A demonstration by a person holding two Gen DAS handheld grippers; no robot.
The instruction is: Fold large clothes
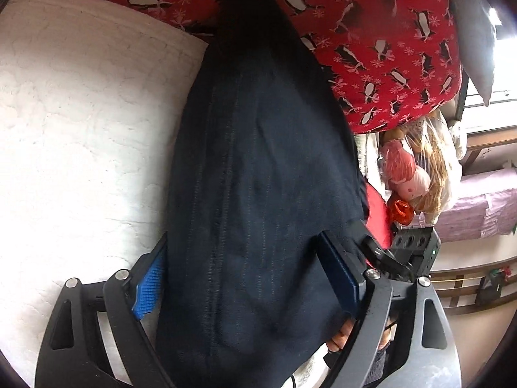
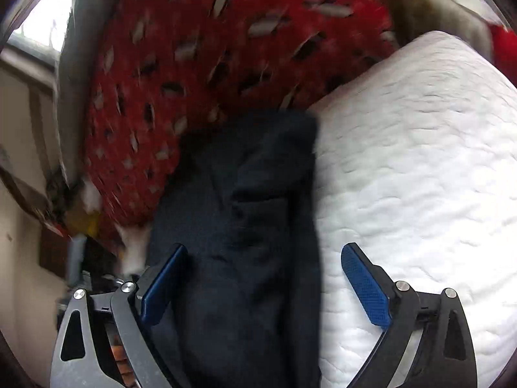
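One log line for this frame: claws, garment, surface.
left claw: open | right claw: open | dark garment: folded lengthwise, between both claws' fingers | surface: white quilt

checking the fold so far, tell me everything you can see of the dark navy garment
The dark navy knit-looking garment is folded into a long narrow strip with vertical stitch lines and soft wrinkles. It lies along the white quilted bedding, its far end against the red penguin-print blanket. Both grippers' open jaws straddle its near end.

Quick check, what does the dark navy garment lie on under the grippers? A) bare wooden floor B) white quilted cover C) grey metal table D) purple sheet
B: the dark navy garment stretches along the white quilted cover, its far end reaching the red penguin-print fabric.
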